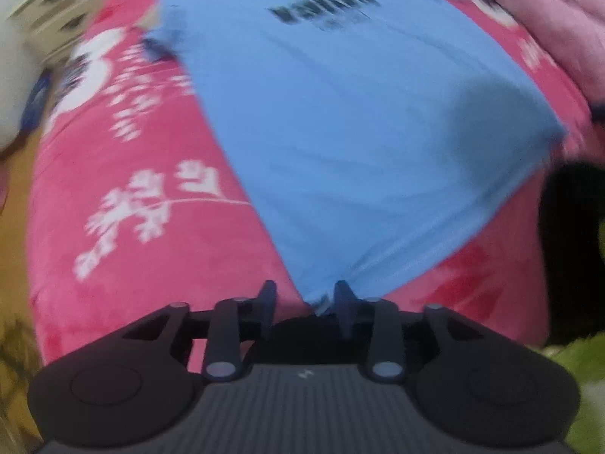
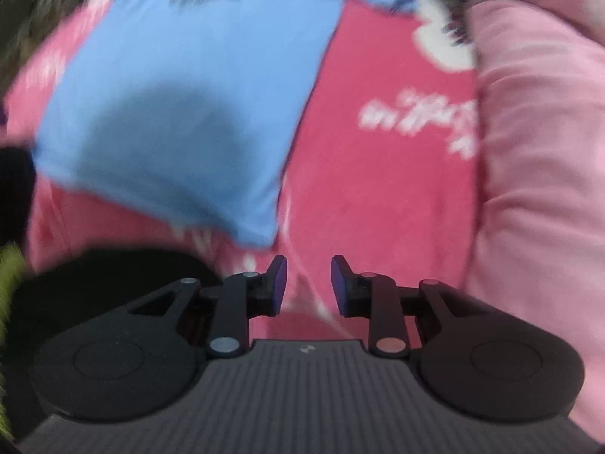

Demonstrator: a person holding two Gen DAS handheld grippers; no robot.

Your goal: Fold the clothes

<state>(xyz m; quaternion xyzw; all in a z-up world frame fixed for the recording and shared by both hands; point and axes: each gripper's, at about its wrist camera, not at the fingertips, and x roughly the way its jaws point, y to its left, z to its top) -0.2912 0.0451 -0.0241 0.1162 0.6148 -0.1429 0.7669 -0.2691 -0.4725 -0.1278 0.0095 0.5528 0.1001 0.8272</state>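
A light blue T-shirt (image 1: 340, 113) with dark lettering lies folded on a red blanket (image 1: 132, 283) printed with white shapes. In the left wrist view my left gripper (image 1: 305, 297) points down at the shirt's near corner. Its jaws stand apart, and the corner's tip lies loose between them, close to the right finger (image 1: 342, 295). In the right wrist view the same blue T-shirt (image 2: 181, 94) lies on the red blanket (image 2: 378, 189). My right gripper (image 2: 309, 283) is open, with only blanket between its fingers. The shirt's other near corner lies just ahead and to the left. Both views are blurred.
A pale pink quilt (image 2: 537, 151) is bunched along the right, also seen as the pale pink quilt (image 1: 548, 7) at top right. A black object (image 1: 567, 249) lies past the blanket's right edge. A patterned box (image 1: 49, 3) is at top left.
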